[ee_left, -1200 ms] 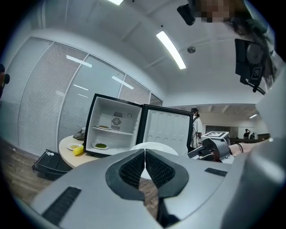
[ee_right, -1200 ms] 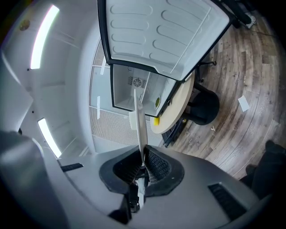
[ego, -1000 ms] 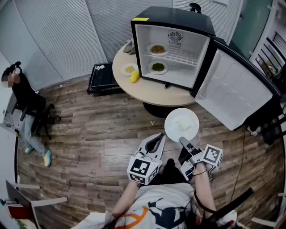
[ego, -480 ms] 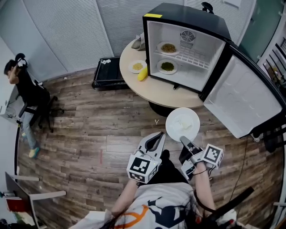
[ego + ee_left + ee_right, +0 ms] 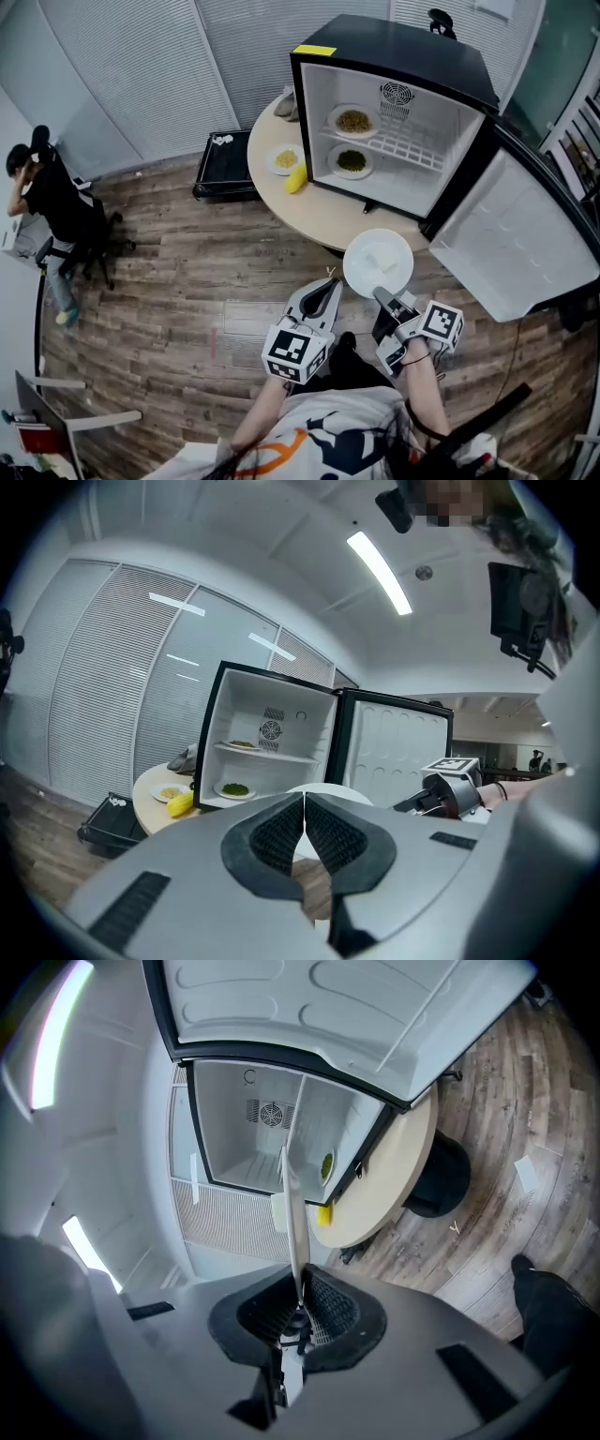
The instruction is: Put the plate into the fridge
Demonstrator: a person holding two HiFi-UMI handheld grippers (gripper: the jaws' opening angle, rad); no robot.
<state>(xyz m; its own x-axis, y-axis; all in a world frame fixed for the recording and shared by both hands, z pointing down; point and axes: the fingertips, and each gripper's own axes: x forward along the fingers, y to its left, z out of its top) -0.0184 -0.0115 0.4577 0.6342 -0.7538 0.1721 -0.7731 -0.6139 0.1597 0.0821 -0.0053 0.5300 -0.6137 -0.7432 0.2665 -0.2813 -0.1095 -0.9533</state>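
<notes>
A white plate (image 5: 378, 262) is held level in front of me, with my right gripper (image 5: 384, 298) shut on its near rim. In the right gripper view the plate (image 5: 292, 1213) shows edge-on, rising from between the pads of the right gripper (image 5: 300, 1283). My left gripper (image 5: 328, 291) hangs beside it to the left, shut with nothing in it (image 5: 305, 803). The black fridge (image 5: 394, 56) stands on the round table ahead, its door (image 5: 506, 253) swung open to the right. One dish of food (image 5: 353, 121) sits on its shelf and another (image 5: 352, 161) below.
On the round table (image 5: 319, 211), left of the fridge, lie a small plate of yellow food (image 5: 284, 159) and a yellow corn cob (image 5: 296, 178). A black case (image 5: 225, 164) lies on the wooden floor behind. A person (image 5: 56, 206) sits at far left.
The table and fridge have drawn nearer and shifted in the head view. The plate stays in the right gripper's grip, now nearer the table's edge. The left gripper stays shut.
</notes>
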